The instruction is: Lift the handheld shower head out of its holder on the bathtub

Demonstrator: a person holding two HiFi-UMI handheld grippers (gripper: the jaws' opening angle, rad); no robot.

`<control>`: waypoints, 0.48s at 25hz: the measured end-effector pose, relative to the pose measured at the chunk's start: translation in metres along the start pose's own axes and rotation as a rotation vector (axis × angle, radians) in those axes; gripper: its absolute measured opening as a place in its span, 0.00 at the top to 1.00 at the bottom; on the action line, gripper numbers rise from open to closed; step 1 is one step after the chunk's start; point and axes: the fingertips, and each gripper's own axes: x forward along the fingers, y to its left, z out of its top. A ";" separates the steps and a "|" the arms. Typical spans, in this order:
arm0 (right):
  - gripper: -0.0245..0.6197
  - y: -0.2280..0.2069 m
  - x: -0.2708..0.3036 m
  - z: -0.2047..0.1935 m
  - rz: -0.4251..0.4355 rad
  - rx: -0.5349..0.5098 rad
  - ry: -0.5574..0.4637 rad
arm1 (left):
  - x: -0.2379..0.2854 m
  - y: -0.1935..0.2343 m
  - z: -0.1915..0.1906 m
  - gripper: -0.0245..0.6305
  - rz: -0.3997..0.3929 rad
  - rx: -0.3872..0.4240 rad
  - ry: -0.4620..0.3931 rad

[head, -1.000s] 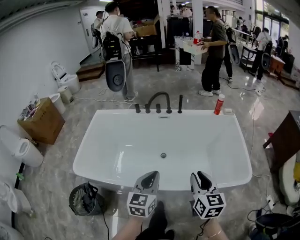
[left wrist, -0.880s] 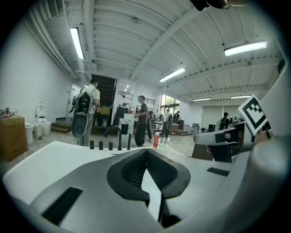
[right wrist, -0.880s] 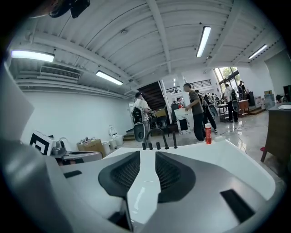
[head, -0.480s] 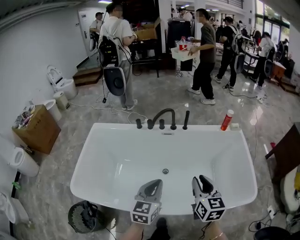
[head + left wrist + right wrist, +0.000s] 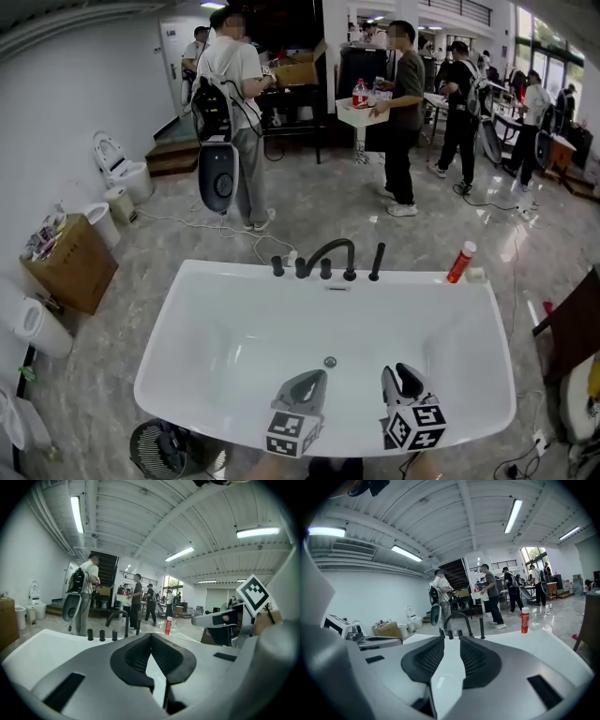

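The handheld shower head (image 5: 376, 262) is a slim black stick, upright in its holder on the far rim of the white bathtub (image 5: 187, 319). It stands just right of the arched black spout (image 5: 329, 251) and its knobs. It also shows in the left gripper view as the shower head (image 5: 138, 626) and in the right gripper view as the shower head (image 5: 482, 633). My left gripper (image 5: 302, 386) (image 5: 150, 637) is shut and empty. My right gripper (image 5: 401, 378) (image 5: 451, 639) is open and empty. Both hover over the tub's near side, pointing at the faucet, well short of it.
A red bottle (image 5: 459, 262) and a small white block (image 5: 476, 275) sit on the tub's far right corner. Several people (image 5: 398, 112) stand beyond the tub. A cardboard box (image 5: 70, 264) and toilets are at the left, a black fan (image 5: 169, 445) on the floor at the near left.
Both grippers and my view have moved forward over the tub toward the faucet, which now looks nearer. The people behind have shifted. Neither gripper's jaws have changed.
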 end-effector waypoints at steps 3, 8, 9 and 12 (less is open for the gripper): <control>0.79 -0.015 0.020 0.006 0.005 -0.004 0.004 | 0.021 0.002 0.003 0.93 0.004 -0.006 0.002; 0.79 -0.044 0.055 0.020 0.032 -0.008 0.023 | 0.061 0.001 0.007 0.93 0.023 -0.018 0.021; 0.79 -0.050 0.061 0.022 0.037 -0.009 0.027 | 0.068 0.001 0.008 0.93 0.028 -0.020 0.022; 0.79 -0.070 0.087 0.030 0.048 -0.014 0.035 | 0.092 0.004 0.012 0.93 0.041 -0.026 0.024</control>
